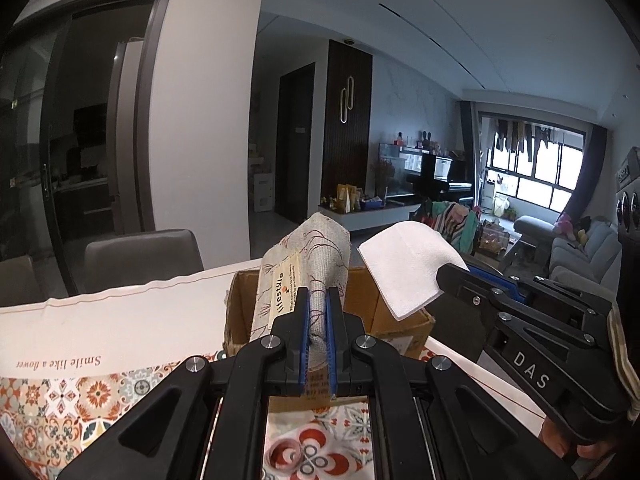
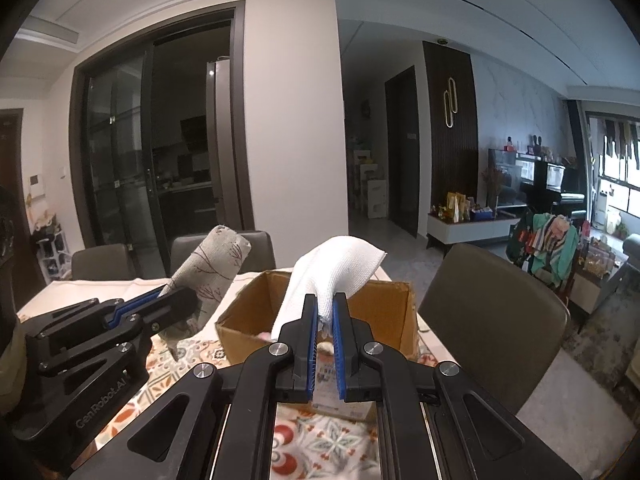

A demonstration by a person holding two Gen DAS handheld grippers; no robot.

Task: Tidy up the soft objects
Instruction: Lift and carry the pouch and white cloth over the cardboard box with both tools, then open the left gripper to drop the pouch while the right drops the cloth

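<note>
Left black two-finger gripper with blue pads (image 1: 318, 316) clamped tight on a beige printed cloth (image 1: 320, 252), pointing slightly downward. Right black two-finger gripper with blue pads (image 2: 325, 320) likewise pinched closed, on a white waffle-textured cloth (image 2: 340, 268). Held side by side, near each other (fingertips of one hand (image 1: 596, 450) just visible under the right handle).

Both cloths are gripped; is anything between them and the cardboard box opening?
Nothing visible. The patterned cloth and white cloth hang over the open cardboard box, its top uncovered.
</note>
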